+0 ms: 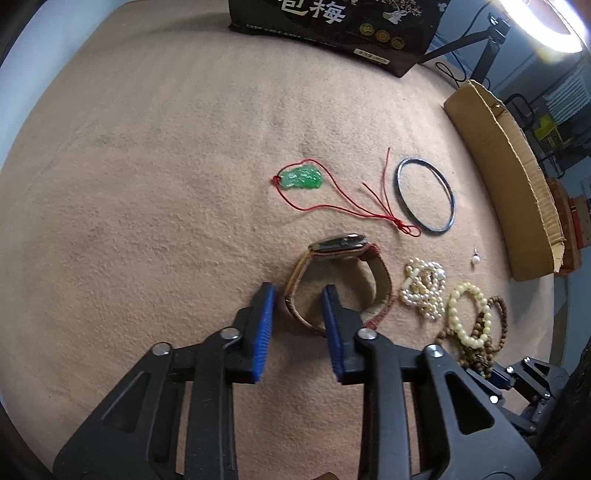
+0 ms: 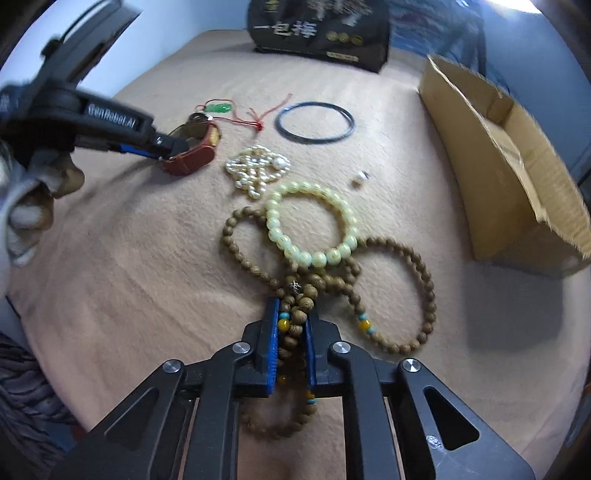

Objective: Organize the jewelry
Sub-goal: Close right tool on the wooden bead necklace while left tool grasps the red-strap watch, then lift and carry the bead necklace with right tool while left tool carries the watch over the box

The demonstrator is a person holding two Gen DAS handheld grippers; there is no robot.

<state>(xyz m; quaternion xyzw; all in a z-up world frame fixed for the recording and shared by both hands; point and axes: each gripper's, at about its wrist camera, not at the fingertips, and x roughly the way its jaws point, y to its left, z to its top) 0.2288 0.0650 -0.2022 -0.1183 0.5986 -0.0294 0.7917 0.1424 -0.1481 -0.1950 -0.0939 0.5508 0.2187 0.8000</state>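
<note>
**A:** Start nearest the right tongs. What have they got?

**B:** They are clamped nearly closed on a bunch of the wooden bead strand, with brown beads plus a yellow and a turquoise one pinched between the blue pads. The rest of the strand loops out ahead of the tips and to their right across the tan cloth on the bench.

**A:** And just past that?

**B:** A pale yellow bead bracelet lies on top of the wooden loops. Beyond it sits a heap of pearls, with one loose pearl off to the right.

**A:** The left tongs?

**B:** Narrowly parted, straddling the strap of the watch: one finger stands outside the band, the other inside the loop. Whether the pads actually press the strap I cannot tell (the right-wrist view is blurred there). A gloved hand holds them.

**A:** Farther out?

**B:** Ahead of the left tongs lies a green pendant on a red cord, and to its right a dark thin bangle. A cardboard box stands open well to the right, and a black printed bag sits at the far edge.
</note>
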